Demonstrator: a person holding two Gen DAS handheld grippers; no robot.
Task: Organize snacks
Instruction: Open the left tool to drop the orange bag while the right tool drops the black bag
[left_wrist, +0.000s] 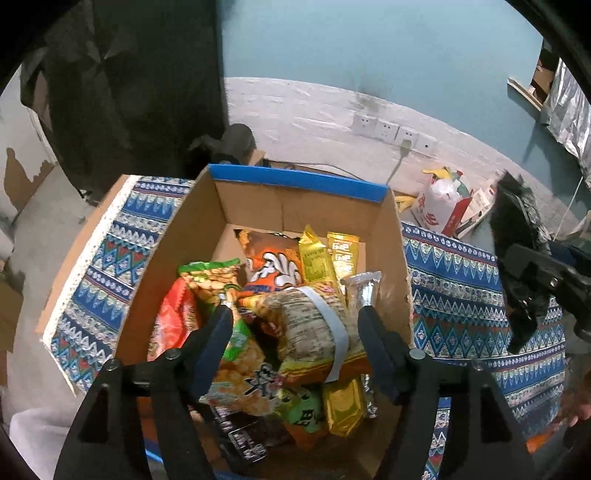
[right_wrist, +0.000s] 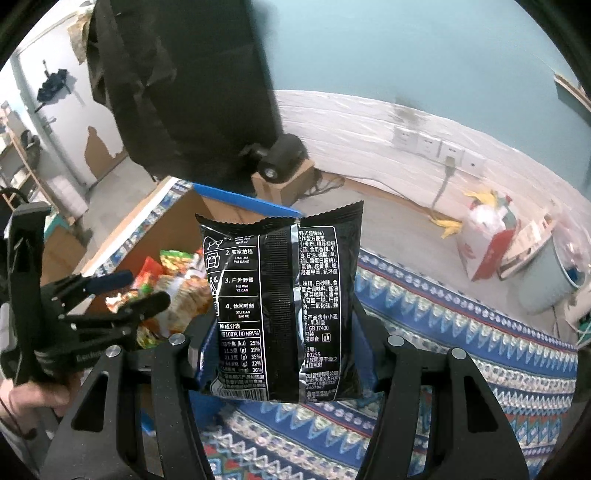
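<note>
Dim, cool indoor light, flat and without strong shadows. Heavy fisheye bending, with black vignette in all corners. Glare on the crinkled silver foil sachet (left_wrist: 364, 291) and the glossy black printed snack packet (right_wrist: 280, 306). Motion blur across the dark hanging cloth (right_wrist: 184, 85) and the far blurred black packet (left_wrist: 517, 236)

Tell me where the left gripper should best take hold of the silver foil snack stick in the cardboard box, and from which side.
Probably at the upper crimped end of the silver foil snack stick, coming from above. It leans against the right wall of the cardboard box, and that end stands free above the other packets, while its lower part is wedged between them. The left gripper is open over the box.
</note>
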